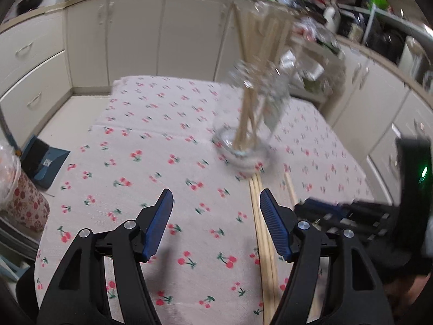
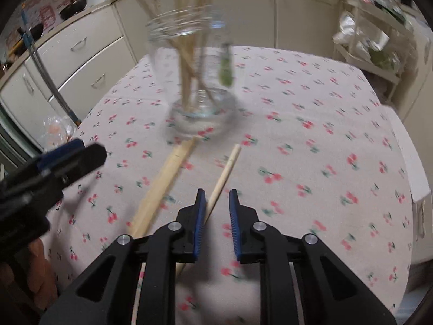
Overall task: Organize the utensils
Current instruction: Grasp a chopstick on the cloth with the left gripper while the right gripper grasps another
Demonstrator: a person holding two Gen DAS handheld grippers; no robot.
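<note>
A clear glass jar (image 1: 253,119) stands on the cherry-print tablecloth (image 1: 151,146) with several wooden chopsticks upright in it; it also shows in the right wrist view (image 2: 200,81). A bundle of chopsticks (image 1: 263,233) lies flat in front of the jar, beside my left gripper's right finger; it also shows in the right wrist view (image 2: 162,187). A single chopstick (image 2: 223,176) lies next to the bundle, its near end running under my right gripper. My left gripper (image 1: 216,208) is wide open and empty. My right gripper (image 2: 217,205) is partly open and empty, above the single chopstick.
Cream kitchen cabinets (image 1: 135,35) ring the table. A cluttered white shelf rack (image 2: 370,35) stands at the back right. A floral container with a plastic bag (image 1: 19,200) sits off the table's left edge. The other gripper shows at the left in the right wrist view (image 2: 48,173).
</note>
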